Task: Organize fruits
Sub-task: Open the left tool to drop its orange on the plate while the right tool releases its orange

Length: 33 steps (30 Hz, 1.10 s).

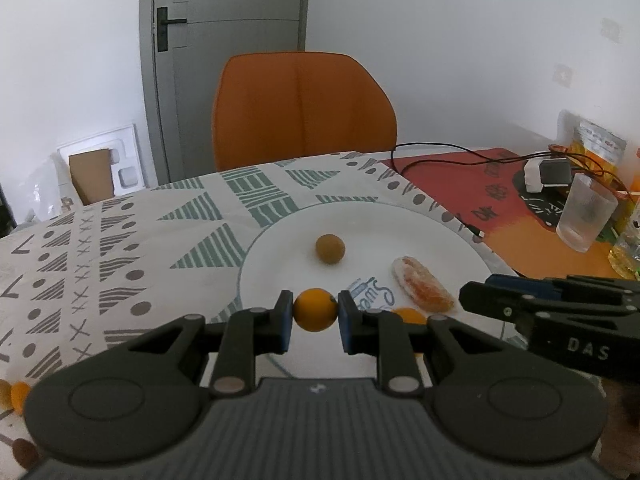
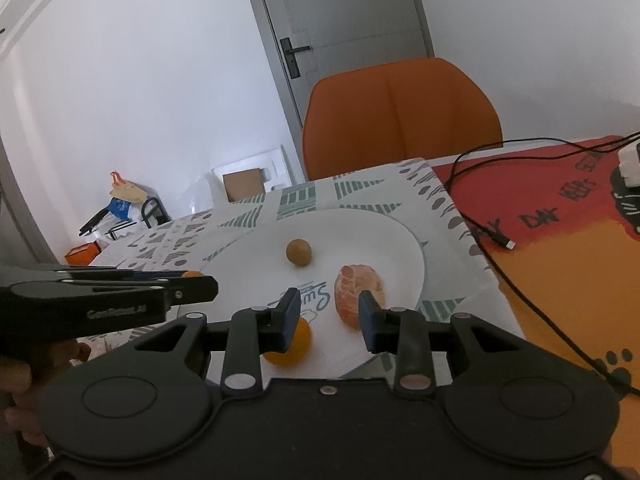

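My left gripper is shut on a small orange kumquat, held just above the near rim of the white plate. On the plate lie a brown longan, a peeled tangerine and another kumquat. My right gripper is open and empty over the plate's near part, with the peeled tangerine beyond its right finger and a kumquat under its left finger. The longan lies farther back. The left gripper's fingers show at the left.
A patterned cloth covers the table. An orange chair stands behind it. To the right lie a red-orange mat, a black cable, a charger and a glass. More small fruits lie at the left edge.
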Tool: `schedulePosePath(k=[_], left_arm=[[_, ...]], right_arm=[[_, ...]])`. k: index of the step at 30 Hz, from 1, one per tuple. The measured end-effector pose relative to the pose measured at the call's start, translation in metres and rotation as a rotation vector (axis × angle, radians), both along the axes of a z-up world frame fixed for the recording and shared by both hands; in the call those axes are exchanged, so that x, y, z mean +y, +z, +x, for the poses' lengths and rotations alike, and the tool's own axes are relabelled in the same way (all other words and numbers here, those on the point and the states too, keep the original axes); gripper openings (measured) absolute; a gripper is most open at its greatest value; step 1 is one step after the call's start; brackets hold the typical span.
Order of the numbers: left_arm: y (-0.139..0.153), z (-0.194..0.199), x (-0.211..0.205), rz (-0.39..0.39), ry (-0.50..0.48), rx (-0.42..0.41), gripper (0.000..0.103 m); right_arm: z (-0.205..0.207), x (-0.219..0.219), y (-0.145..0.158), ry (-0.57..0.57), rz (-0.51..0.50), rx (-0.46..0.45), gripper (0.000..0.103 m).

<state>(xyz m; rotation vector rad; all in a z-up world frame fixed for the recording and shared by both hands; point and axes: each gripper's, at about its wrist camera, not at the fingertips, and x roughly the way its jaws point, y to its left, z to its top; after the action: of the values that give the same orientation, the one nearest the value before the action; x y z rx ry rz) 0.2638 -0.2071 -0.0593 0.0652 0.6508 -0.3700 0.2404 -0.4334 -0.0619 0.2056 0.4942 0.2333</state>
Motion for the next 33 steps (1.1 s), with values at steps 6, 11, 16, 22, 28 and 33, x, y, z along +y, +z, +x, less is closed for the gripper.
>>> schedulePosePath(k=[6,11,16,22,28,33], left_arm=[[-0.003,0.007,-0.009,-0.010,-0.023,0.010,0.022],[-0.007,0.012,-0.017,-0.009,-0.042,0.023,0.022],[-0.011,0.019,-0.024,0.000,-0.049,0.038,0.022],[0.000,0.013,-0.023,-0.013,-0.043,0.007,0.026],[0.006,0.001,-0.011,0.008,-0.001,0.013,0.045],[0.015,-0.013,0.001,0.021,0.044,-0.031,0.074]], right_arm=[[-0.009,-0.009,0.002,-0.040,-0.012,-0.003,0.033],[-0.016,-0.015,0.000,-0.073,-0.014,0.005,0.033],[-0.022,-0.019,0.001,-0.095,-0.010,-0.004,0.033],[-0.023,-0.022,-0.001,-0.101,0.011,0.007,0.033],[-0.027,-0.016,0.002,-0.091,0.016,-0.009,0.038],[-0.036,-0.010,0.006,-0.082,0.008,-0.016,0.052]])
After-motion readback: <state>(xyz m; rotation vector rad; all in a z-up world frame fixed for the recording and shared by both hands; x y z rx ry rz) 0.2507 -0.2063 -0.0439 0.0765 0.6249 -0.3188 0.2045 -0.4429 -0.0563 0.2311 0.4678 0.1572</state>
